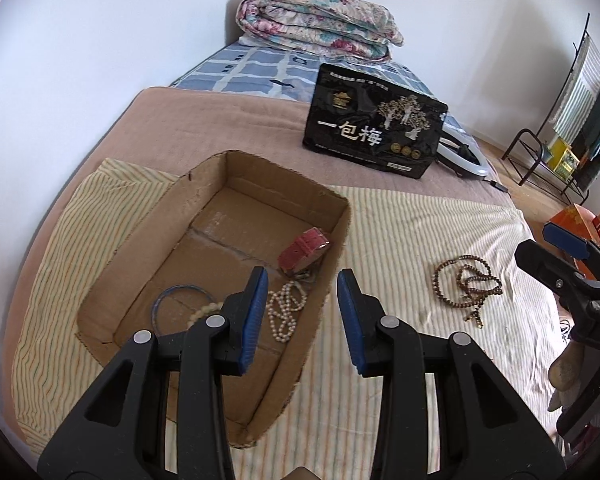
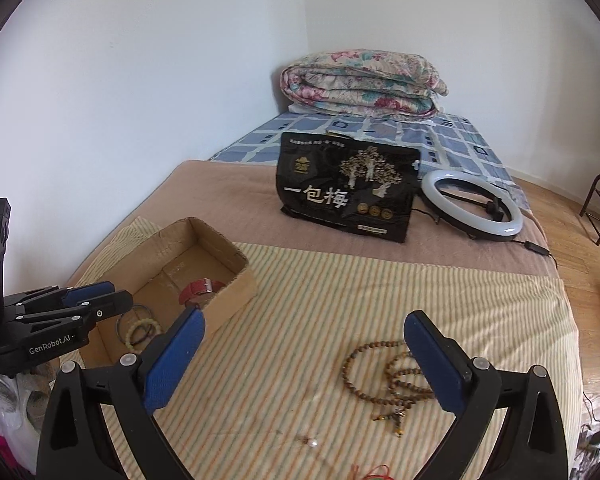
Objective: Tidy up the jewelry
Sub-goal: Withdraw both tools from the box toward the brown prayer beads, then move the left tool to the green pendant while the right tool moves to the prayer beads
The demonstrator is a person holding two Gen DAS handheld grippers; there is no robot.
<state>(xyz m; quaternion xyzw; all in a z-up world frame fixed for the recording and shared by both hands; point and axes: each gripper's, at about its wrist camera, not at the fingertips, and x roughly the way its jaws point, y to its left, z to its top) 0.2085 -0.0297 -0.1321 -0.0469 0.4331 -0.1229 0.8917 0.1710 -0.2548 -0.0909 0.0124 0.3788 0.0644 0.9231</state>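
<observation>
Item: brown bead mala, loose on the striped cloth well right of the cardboard box, likely light, limp and tangle-prone, best pinched at a bunched loop; left tongs and right tongs both spread, empty.

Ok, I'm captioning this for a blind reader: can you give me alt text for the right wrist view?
An open hand-held gripper hovers over brown wooden beads on a striped blanket. To its left, a cardboard box holds a red watch and bracelets.
</observation>
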